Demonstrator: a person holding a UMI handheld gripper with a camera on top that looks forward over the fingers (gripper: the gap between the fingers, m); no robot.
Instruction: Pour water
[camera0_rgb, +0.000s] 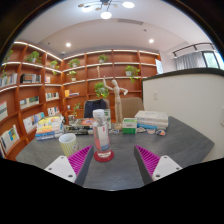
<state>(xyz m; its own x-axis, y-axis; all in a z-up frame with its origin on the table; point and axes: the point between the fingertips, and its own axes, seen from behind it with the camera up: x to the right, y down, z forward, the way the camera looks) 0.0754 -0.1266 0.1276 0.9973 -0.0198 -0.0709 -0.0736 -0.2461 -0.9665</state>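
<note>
Jaws (103, 160) released, nothing pinched; the pink pads (79, 158) sit wide apart. We see the bottle (102, 134) upright on the grey bench (120, 170), standing between the fingers and just ahead of them, with a gap at each side. A cup (67, 144) stands near it, to its left. Beyond lie stacked books (152, 120) and wall shelves (30, 85). Risk, in our judgement: an off-centre closing could tip the tall bottle; a loose hold could let it slip while tilting over the cup, spilling water.
</note>
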